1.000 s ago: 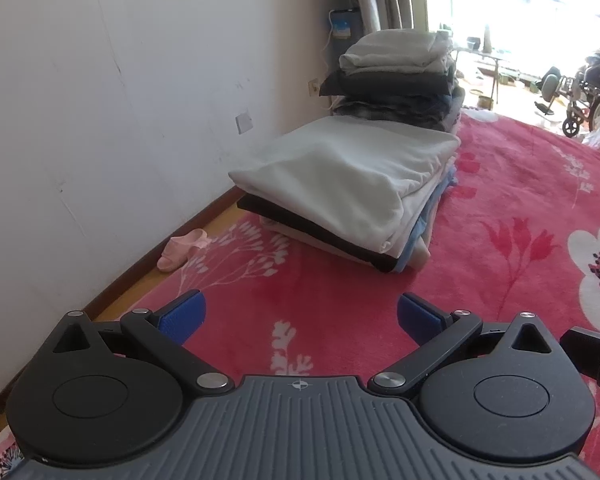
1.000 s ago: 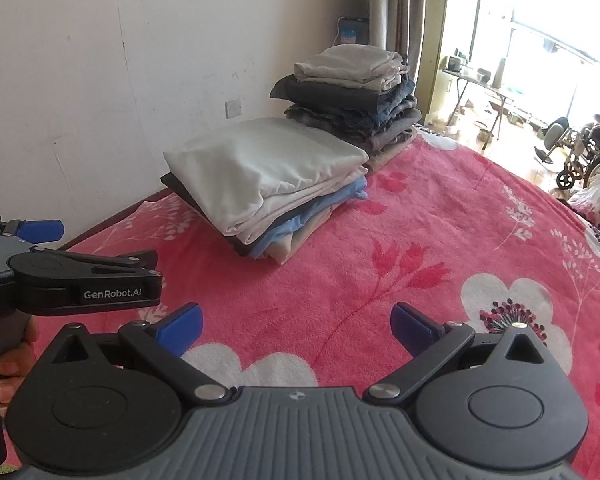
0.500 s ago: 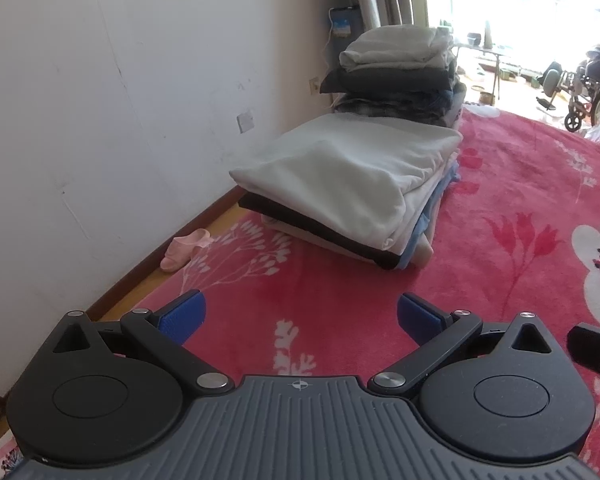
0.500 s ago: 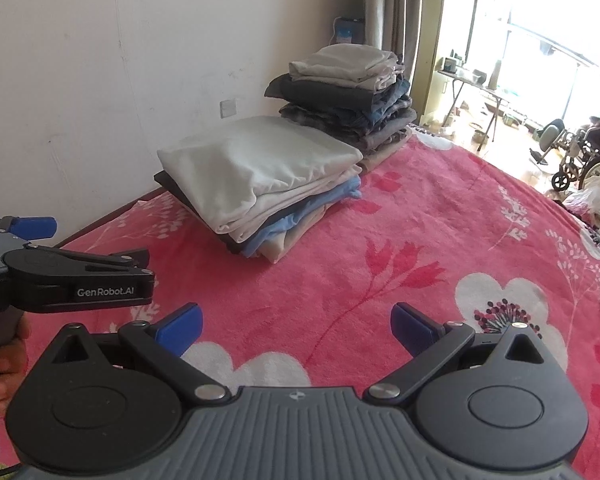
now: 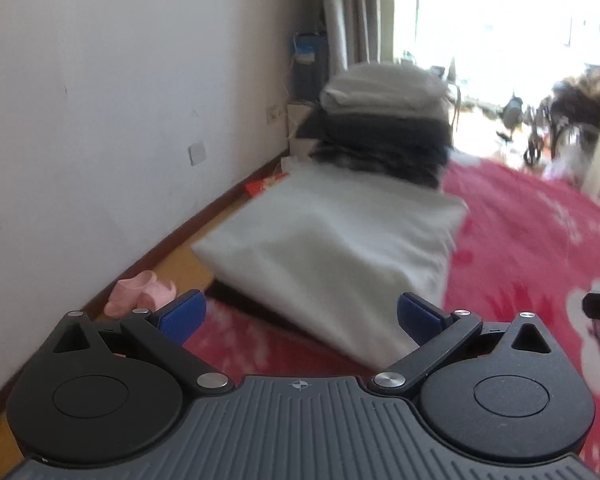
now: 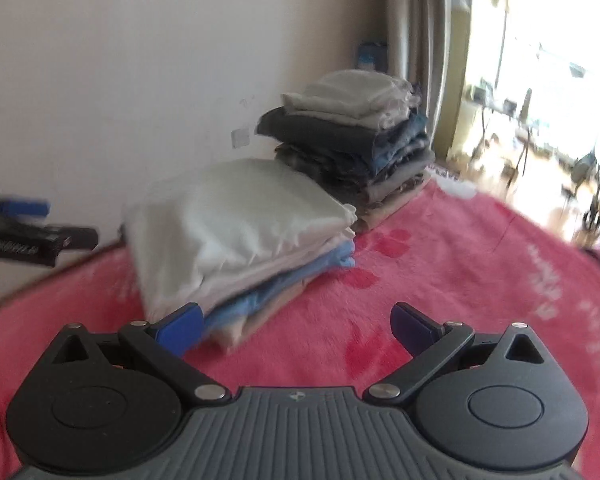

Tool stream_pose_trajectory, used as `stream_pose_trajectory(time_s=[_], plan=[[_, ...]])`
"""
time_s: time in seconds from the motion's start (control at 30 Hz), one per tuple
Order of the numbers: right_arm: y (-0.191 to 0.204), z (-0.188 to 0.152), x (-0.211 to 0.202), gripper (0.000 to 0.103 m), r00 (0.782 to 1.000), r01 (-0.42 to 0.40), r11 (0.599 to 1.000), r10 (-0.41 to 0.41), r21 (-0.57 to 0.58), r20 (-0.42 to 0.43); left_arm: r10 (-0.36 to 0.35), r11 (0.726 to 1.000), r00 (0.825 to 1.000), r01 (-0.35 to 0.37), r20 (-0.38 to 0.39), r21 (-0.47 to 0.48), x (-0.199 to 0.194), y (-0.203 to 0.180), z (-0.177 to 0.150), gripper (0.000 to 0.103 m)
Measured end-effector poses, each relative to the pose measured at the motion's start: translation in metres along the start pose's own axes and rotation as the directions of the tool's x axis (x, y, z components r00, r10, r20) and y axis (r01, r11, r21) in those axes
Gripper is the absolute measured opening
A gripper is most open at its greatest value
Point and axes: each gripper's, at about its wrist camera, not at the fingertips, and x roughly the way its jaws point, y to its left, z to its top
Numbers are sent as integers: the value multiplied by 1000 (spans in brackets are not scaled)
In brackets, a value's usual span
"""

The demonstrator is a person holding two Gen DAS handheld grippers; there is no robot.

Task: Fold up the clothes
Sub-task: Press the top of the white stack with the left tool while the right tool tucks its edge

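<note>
The left gripper (image 5: 298,314) is being held with its blue pads wide apart, nothing between them; the right gripper (image 6: 296,326) is also being held spread and empty. Just beyond both, at 12 o'clock, the white folded garment (image 5: 332,248) is lying on top of the near pile (image 6: 256,280) on the red blanket (image 6: 440,280). The taller dark stack (image 6: 352,148) is standing behind, toward 1 o'clock. If the top garment is being pinched at one corner only, its folds could be opened and the layers under it dragged sideways.
</note>
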Motion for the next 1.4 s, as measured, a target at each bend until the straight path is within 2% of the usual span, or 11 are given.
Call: stream_pose_trajectory(time_s=[0.13, 0.27, 0.37, 0.5, 0.63, 0.73, 0.87, 1.03, 1.2, 1.3, 1.4], plan=[[-24, 17, 38, 95, 994, -111, 977, 108, 183, 27, -2, 996, 1000, 3, 10, -89, 22, 22, 6, 102], [-39, 20, 75, 76, 955, -281, 879, 297, 385, 18, -58, 993, 998, 58, -5, -100, 33, 21, 0, 94], [-42, 16, 102, 67, 916, -359, 788, 399, 500, 28, -165, 986, 986, 165, 16, 40, 27, -9, -10, 92], [-46, 22, 134, 55, 912, -356, 762, 410, 542, 22, -236, 926, 971, 213, 37, 313, 19, -67, -32, 89], [-57, 22, 162, 35, 908, -337, 718, 418, 609, 10, -228, 884, 973, 202, 14, 422, 37, -100, -48, 61], [-61, 19, 178, 29, 913, -314, 712, 409, 628, -7, -199, 892, 980, 188, -15, 410, 50, -104, -52, 44], [-69, 21, 177, 1, 923, -324, 712, 382, 623, 44, -204, 915, 978, 204, -38, 347, 53, -92, -52, 8], [-79, 36, 148, 1, 927, -374, 761, 327, 530, 184, -230, 915, 973, 227, -33, 332, 45, -78, -53, 2], [-102, 22, 159, 10, 931, -332, 676, 347, 658, 112, -189, 890, 982, 183, -28, 418, 48, -90, -55, 11], [-114, 12, 164, 43, 947, -278, 643, 306, 713, 93, -178, 869, 984, 169, -24, 466, 50, -96, -59, 22], [-122, 7, 172, 43, 956, -254, 616, 279, 745, 95, -165, 870, 986, 155, -19, 468, 54, -99, -62, 21]])
